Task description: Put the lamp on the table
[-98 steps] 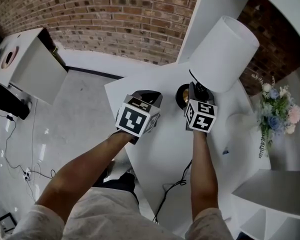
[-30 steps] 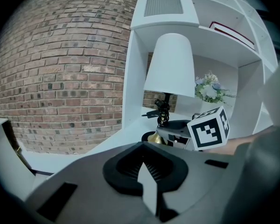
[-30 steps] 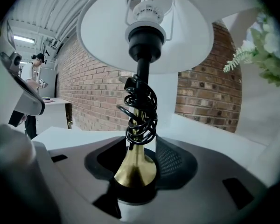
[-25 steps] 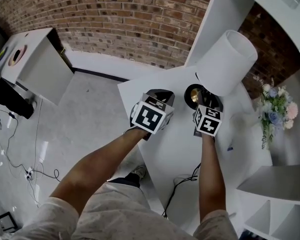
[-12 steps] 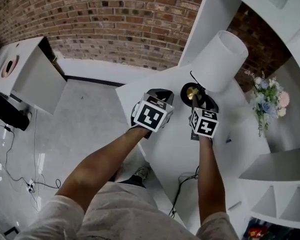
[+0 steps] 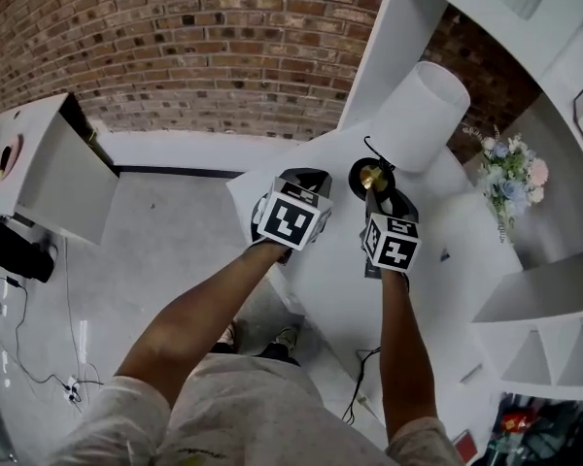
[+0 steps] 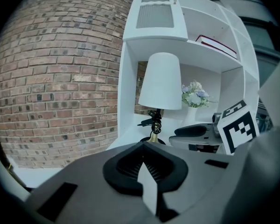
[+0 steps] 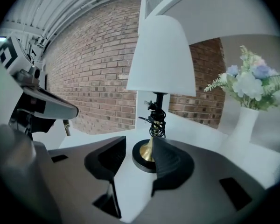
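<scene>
1. Brick wall (image 6: 175,47) forms the background. A white shelf unit (image 6: 384,56) rises in front of it, and a white counter (image 6: 335,265) runs out from the shelf unit's foot.
2. The lamp (image 8: 161,55) stands upright on the counter just in front of the shelf unit, with its long axis vertical. It has a black disc base (image 8: 141,164), a brass stem with the cord (image 8: 156,115) coiled round it, and a white shade on top. A vase of flowers (image 8: 245,125) stands beside it, also close to the shelf unit.
3. The right gripper (image 8: 139,146) lies on the side of the lamp away from the shelf unit, its fingers spread and gripping nothing. The base sits at the fingertips with its near edge between them and the stem almost straight ahead along the gripper's axis. Whether the right-hand finger touches the rim of the base cannot be told.
4. The left gripper (image 7: 143,146) has its fingers closed together on nothing. It is level with the right gripper but farther out from the shelf unit, apart from the lamp.
5. Judgement: the lamp already looks placed, so the task appears all but done. The relation that matters is base to fingers — the right gripper is the nearer one, and the base lies along its axis toward the shelf unit. A straight pull directly away from the shelf unit should clear the base, whereas a sideways swing could catch the rim or the cord and tip the tall lamp.
</scene>
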Demonstrator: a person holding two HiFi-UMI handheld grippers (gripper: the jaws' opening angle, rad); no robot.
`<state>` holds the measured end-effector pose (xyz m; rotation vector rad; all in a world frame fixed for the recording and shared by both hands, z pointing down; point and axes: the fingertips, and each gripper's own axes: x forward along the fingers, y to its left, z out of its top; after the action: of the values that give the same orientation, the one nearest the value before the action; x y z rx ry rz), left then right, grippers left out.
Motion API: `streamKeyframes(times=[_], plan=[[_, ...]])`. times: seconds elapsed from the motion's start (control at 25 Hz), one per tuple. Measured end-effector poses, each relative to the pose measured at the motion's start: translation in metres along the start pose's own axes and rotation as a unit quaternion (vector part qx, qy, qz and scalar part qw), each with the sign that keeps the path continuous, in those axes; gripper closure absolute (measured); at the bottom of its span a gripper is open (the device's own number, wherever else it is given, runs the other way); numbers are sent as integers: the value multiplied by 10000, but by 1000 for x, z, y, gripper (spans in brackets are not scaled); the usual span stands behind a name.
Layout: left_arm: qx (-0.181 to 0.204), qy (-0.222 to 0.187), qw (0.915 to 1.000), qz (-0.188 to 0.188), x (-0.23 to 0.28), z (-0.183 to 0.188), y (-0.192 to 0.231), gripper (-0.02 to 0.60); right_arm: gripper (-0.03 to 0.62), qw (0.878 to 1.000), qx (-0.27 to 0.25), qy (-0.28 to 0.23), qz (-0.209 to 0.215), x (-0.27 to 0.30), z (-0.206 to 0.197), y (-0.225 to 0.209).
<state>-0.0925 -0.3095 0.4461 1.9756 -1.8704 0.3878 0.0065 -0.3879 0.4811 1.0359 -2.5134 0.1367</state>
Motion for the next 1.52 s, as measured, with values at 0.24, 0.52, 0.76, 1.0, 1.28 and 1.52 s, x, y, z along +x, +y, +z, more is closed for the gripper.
streamKeyframes(times=[0.24,0.52,0.76,1.0,1.28,1.52], plan=[[185,-38,9996,-196,-18,9,10,586,416,9997,16,11,-234,-21,7,15],[380,-104,9983,-433,-34,17,21,586,421,9988,72,-36,-485,-44,27,32],[484,-235,9962,-691,-47,25,25,586,441,9975,167,-73,-676,-67,39,45],[988,-411,9896,-956,-68,30,18,586,497,9961,145,-287,-824,-97,55,62],[1379,-518,9821,-1174,-90,38,4,586,503,9957,299,-510,-710,-131,72,81],[1452,-546,9775,-1426,-104,37,-4,586,565,9937,455,-608,-829,-150,69,90]])
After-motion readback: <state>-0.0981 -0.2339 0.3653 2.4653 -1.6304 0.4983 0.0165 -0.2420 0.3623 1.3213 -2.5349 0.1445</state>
